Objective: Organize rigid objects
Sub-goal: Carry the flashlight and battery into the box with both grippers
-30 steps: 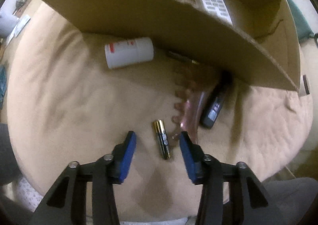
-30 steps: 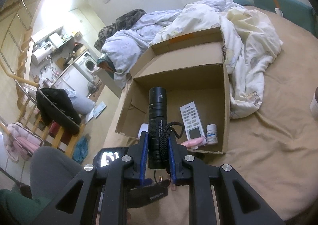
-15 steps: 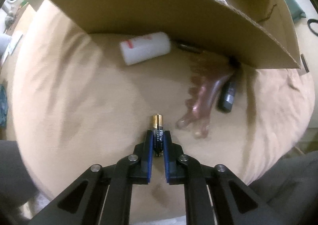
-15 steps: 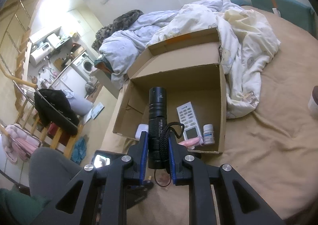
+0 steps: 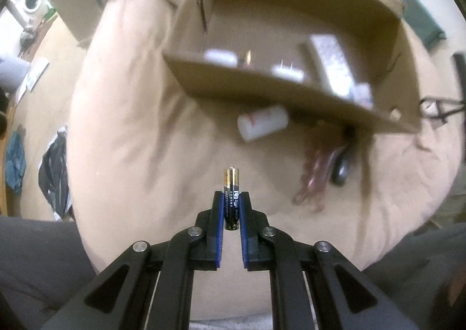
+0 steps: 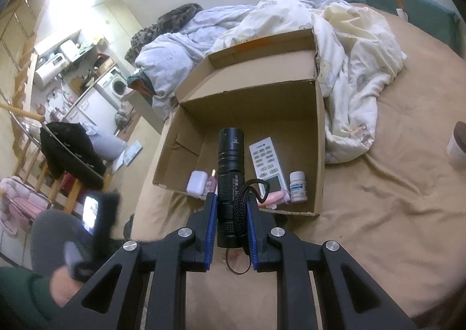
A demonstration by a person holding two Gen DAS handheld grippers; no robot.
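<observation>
My left gripper [image 5: 231, 198] is shut on a black and gold battery [image 5: 231, 193], held upright above the tan bedspread. My right gripper [image 6: 231, 198] is shut on a black flashlight [image 6: 230, 172] with a wrist cord, hovering just in front of the open cardboard box [image 6: 320, 131]. Inside the box lie a white remote [image 6: 268, 163], a small pill bottle [image 6: 297, 186], a white case [image 6: 196, 182] and a pink item [image 6: 275, 197]. On the bed outside the box's near wall [image 5: 262, 88] rest a white bottle [image 5: 262, 123], a pink comb [image 5: 316, 175] and a dark oblong device [image 5: 342, 169].
A rumpled white duvet [image 6: 349, 47] lies behind and right of the box. A brown-lidded cup [image 6: 458, 146] stands at the far right. A person's grey-trousered legs [image 5: 35, 257] flank the bed's front edge. The bed's left edge drops to the floor [image 5: 43, 82].
The left gripper shut on the battery, then lifted it off the bedspread and moved toward the box. The right gripper kept its grip on the flashlight and barely moved.
</observation>
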